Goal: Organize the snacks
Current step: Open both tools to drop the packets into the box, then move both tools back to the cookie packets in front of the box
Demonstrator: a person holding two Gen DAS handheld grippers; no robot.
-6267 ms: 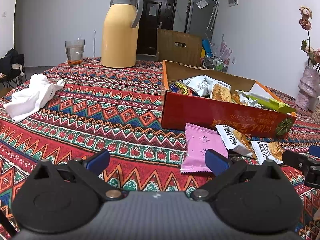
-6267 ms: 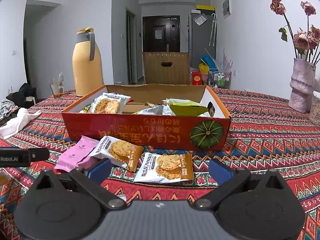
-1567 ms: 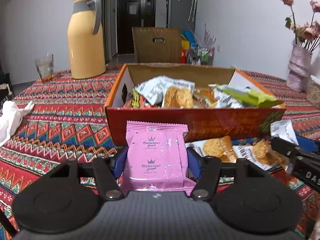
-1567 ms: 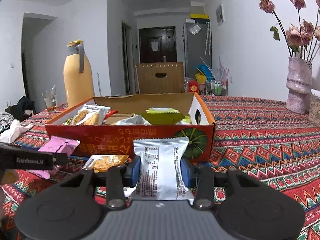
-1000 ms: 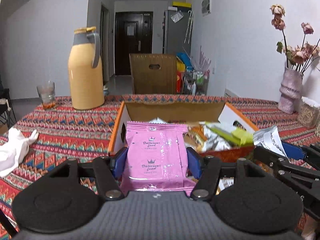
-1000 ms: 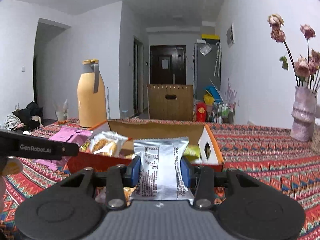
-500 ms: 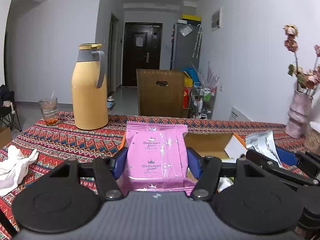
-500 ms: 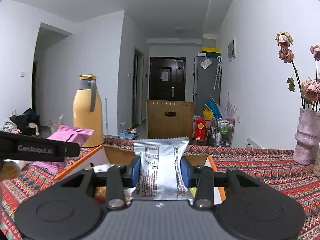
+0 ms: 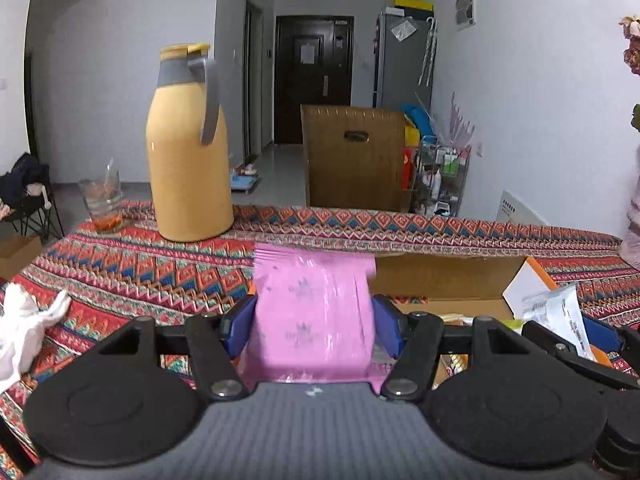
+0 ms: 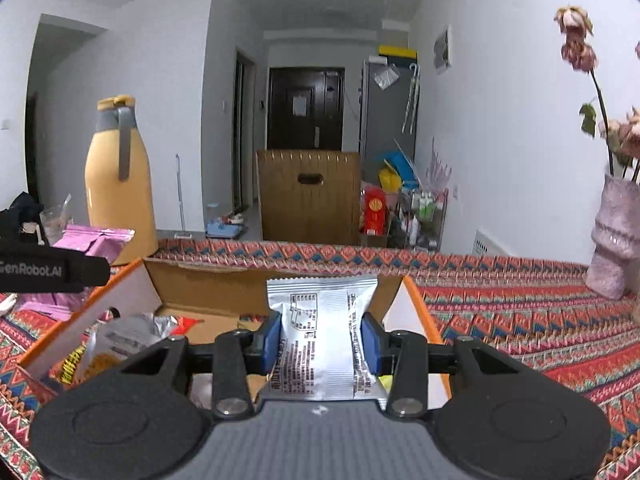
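My left gripper (image 9: 314, 320) is shut on a pink snack packet (image 9: 312, 292), which looks blurred, above the near left end of the orange cardboard box (image 9: 440, 276). My right gripper (image 10: 320, 338) holds a white and silver snack packet (image 10: 320, 312) upright over the open box (image 10: 224, 284). Its jaws are opening, and the blue pads still touch the packet's sides. Several wrapped snacks (image 10: 120, 340) lie in the box's left part. In the right wrist view the left gripper's finger (image 10: 52, 270) and the pink packet (image 10: 96, 240) show at the left.
A tall yellow thermos (image 9: 188, 160) and a glass (image 9: 102, 204) stand at the far left of the patterned tablecloth (image 9: 140, 272). A white cloth (image 9: 24, 324) lies near the left edge. A pale vase (image 10: 612, 240) with dried flowers stands at the right. A brown chair back (image 9: 354, 156) rises behind the table.
Both grippers have carried their packets forward over the box, so its front wall has dropped out of view. The pink packet now looks blurred.
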